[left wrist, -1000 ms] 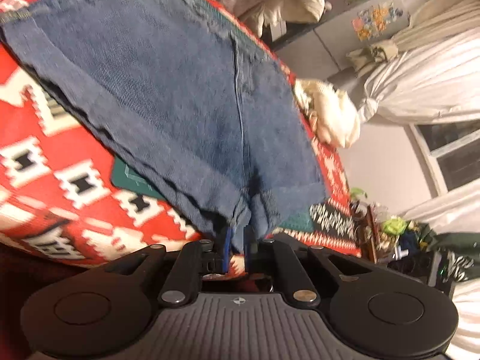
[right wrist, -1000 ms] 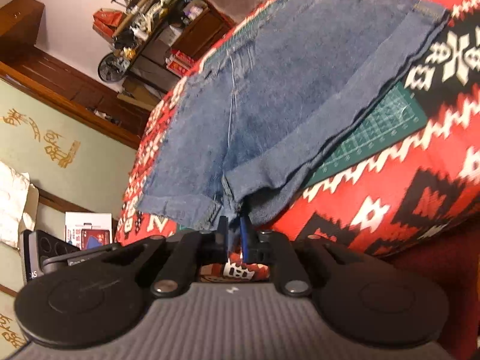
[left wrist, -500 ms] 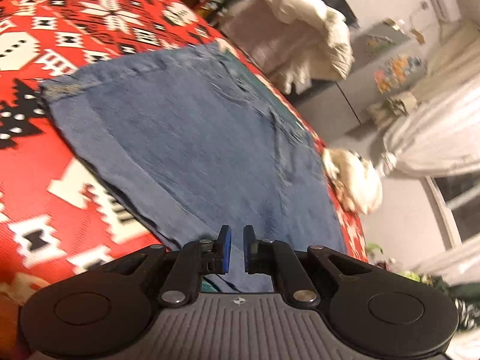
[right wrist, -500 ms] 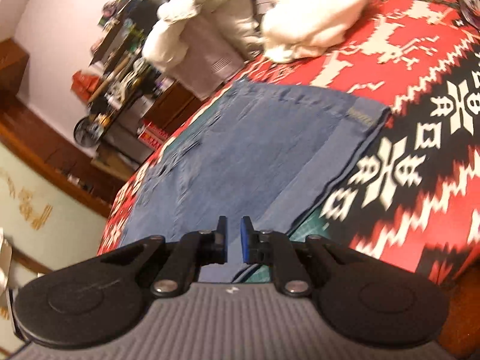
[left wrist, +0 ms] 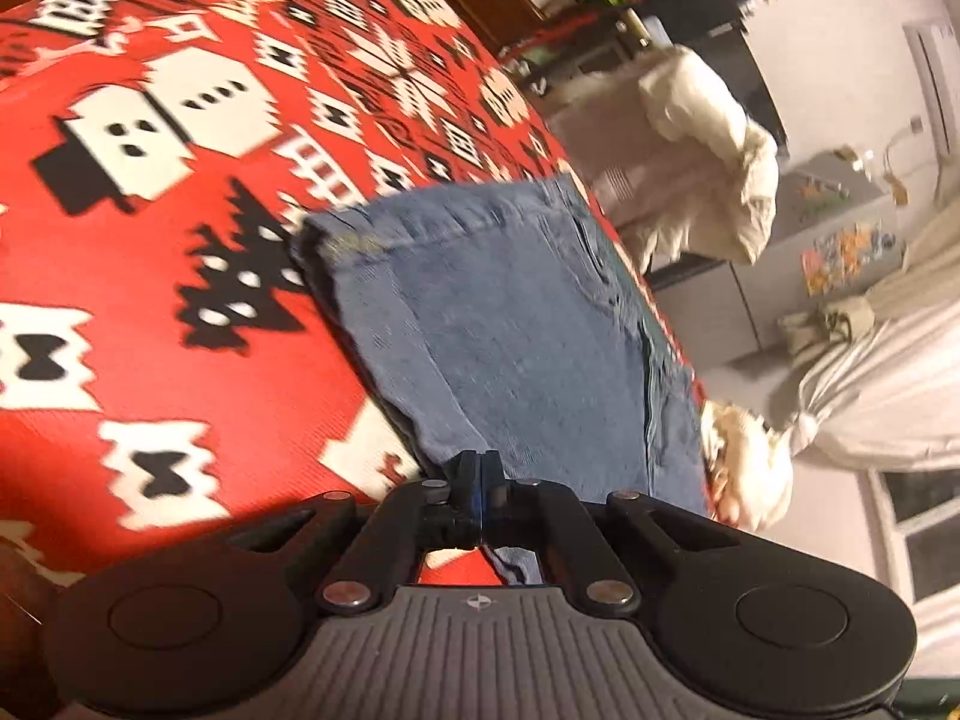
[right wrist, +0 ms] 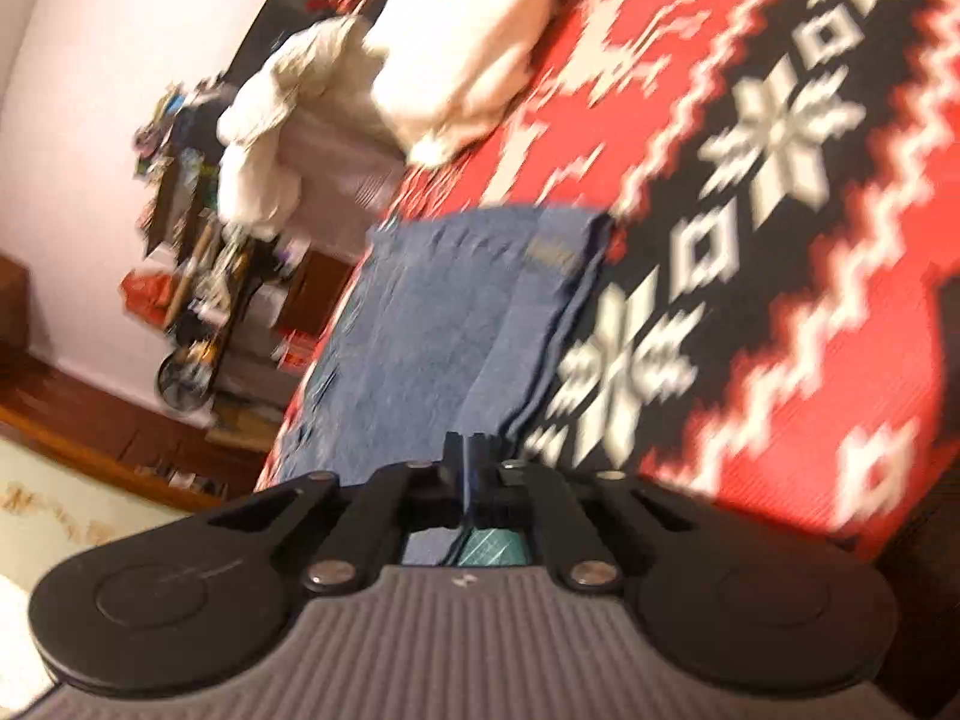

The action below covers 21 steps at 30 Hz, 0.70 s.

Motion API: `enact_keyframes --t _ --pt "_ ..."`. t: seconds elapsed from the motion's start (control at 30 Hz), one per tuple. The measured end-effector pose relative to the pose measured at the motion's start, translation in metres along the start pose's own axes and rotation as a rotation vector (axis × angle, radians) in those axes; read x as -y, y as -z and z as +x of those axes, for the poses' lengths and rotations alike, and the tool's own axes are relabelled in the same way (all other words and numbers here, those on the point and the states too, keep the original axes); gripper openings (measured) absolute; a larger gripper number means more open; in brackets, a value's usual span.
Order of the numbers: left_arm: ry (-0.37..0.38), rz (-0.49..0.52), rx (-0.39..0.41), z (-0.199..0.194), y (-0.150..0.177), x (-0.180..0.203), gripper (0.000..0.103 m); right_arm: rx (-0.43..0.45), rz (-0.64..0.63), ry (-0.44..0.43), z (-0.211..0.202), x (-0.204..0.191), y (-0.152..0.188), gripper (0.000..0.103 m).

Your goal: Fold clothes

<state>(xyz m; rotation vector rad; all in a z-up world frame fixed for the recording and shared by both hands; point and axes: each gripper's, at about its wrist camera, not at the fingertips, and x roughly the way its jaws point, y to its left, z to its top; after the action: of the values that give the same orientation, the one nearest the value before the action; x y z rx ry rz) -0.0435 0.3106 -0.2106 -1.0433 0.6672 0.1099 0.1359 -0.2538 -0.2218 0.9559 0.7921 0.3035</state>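
The folded blue denim shorts (left wrist: 510,330) are laid flat on the red, white and black patterned blanket (left wrist: 150,228); the left tool (left wrist: 480,474) and right tool (right wrist: 471,450) are seen pressed together, gripping nothing, at the shorts' near edge.

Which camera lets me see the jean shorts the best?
The left wrist view. There the denim shorts lie folded on the red patterned blanket, sharp enough to show seams and stitching. The right wrist view shows the same shorts, but blurred by motion, with only a tan patch at one corner standing out.
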Motion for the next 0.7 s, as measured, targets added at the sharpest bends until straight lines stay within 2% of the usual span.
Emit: enact_keyframes --t 0.13,0.3,0.57,0.7 --pt "-0.011 -0.011 0.022 -0.007 -0.005 -0.005 0.002 0.049 0.053 0.019 -0.001 0.010 -0.019 0.007" --pt "-0.018 -0.022 0.051 -0.013 -0.013 -0.007 0.002 0.094 0.054 0.000 -0.004 0.009 -0.037 0.007" --pt "-0.078 0.008 0.079 -0.015 -0.024 -0.004 0.002 0.091 0.011 0.047 0.003 0.004 -0.050 0.007" --pt "-0.101 0.016 0.102 -0.023 -0.030 -0.009 0.003 0.096 0.009 0.053 -0.006 0.007 -0.049 0.007"
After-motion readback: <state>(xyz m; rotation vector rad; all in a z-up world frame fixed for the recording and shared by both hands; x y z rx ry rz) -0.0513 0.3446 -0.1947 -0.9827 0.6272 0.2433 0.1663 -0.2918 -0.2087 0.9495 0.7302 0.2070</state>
